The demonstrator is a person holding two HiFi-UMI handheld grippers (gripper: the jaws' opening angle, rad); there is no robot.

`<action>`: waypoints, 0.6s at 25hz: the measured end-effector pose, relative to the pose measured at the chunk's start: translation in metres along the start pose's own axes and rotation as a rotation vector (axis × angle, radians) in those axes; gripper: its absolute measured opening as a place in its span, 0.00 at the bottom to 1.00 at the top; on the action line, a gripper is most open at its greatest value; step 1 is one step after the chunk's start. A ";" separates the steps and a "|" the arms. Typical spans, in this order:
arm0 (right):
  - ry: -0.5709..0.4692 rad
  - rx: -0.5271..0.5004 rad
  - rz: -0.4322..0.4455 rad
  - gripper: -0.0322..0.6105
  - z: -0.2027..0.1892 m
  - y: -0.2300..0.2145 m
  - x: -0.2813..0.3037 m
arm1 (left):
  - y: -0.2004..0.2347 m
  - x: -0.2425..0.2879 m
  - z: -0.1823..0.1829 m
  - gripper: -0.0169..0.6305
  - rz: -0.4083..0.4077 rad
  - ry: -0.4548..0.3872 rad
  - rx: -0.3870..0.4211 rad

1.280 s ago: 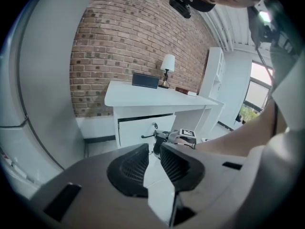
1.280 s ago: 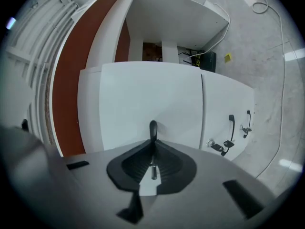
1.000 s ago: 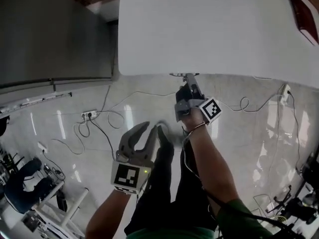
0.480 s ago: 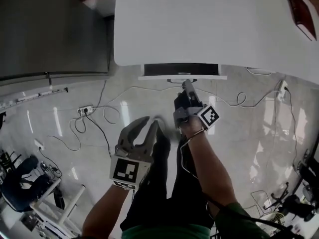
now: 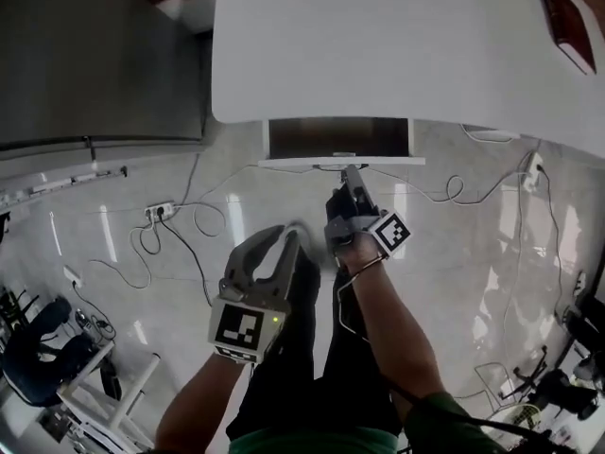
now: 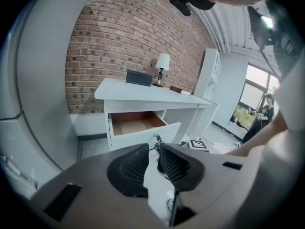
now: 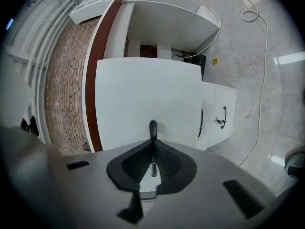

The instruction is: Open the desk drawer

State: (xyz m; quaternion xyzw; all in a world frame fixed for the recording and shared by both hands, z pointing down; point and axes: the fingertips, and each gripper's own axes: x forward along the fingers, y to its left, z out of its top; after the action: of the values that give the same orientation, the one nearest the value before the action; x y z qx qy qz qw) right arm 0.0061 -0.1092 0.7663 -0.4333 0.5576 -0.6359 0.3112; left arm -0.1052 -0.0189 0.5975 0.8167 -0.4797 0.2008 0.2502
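So my right gripper (image 5: 352, 176) is clamped on the handle (image 7: 152, 128) of the drawer (image 5: 340, 140), which is sticking partway out of the desk (image 5: 378, 45) at upper centre. My left gripper (image 5: 285, 242) hangs lower left, fingers slightly apart, holding nothing.

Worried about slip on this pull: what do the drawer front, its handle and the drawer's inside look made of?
Drawer front: painted or laminated board, matte white, smooth with no grain showing.
Handle: thin, dark and slightly glossy, probably metal, though it could be plastic.
Drawer inside: dull, unpainted brown, likely bare wood or fibreboard.
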 end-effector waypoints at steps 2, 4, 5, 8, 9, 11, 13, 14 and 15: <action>0.000 0.001 0.005 0.08 -0.002 0.000 -0.003 | 0.000 -0.001 -0.002 0.14 0.001 -0.006 0.009; 0.002 0.008 0.010 0.08 -0.005 -0.001 -0.006 | 0.000 -0.001 -0.006 0.14 0.000 -0.005 0.017; 0.004 0.015 0.010 0.08 -0.007 -0.002 -0.007 | 0.000 -0.001 -0.008 0.14 -0.002 -0.002 0.018; 0.007 0.019 -0.001 0.08 -0.009 -0.005 -0.014 | -0.003 -0.001 -0.009 0.14 -0.010 0.012 0.015; 0.008 0.011 -0.005 0.08 -0.009 -0.006 -0.016 | -0.005 -0.001 -0.008 0.14 -0.014 0.021 0.010; 0.010 -0.004 -0.010 0.08 -0.006 -0.009 -0.018 | -0.008 0.000 -0.006 0.14 -0.020 0.030 0.005; 0.014 -0.013 -0.005 0.08 -0.006 -0.010 -0.018 | -0.008 0.001 -0.008 0.14 -0.022 0.024 0.017; 0.017 -0.019 -0.002 0.08 -0.006 -0.010 -0.017 | -0.007 0.002 -0.010 0.14 -0.022 0.019 0.024; 0.020 -0.024 0.000 0.08 -0.006 -0.011 -0.018 | -0.008 0.002 -0.011 0.14 -0.022 0.017 0.028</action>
State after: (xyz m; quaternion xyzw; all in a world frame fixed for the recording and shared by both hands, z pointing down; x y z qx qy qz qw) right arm 0.0097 -0.0893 0.7735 -0.4306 0.5683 -0.6337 0.3002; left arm -0.0986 -0.0107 0.6055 0.8236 -0.4656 0.2117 0.2450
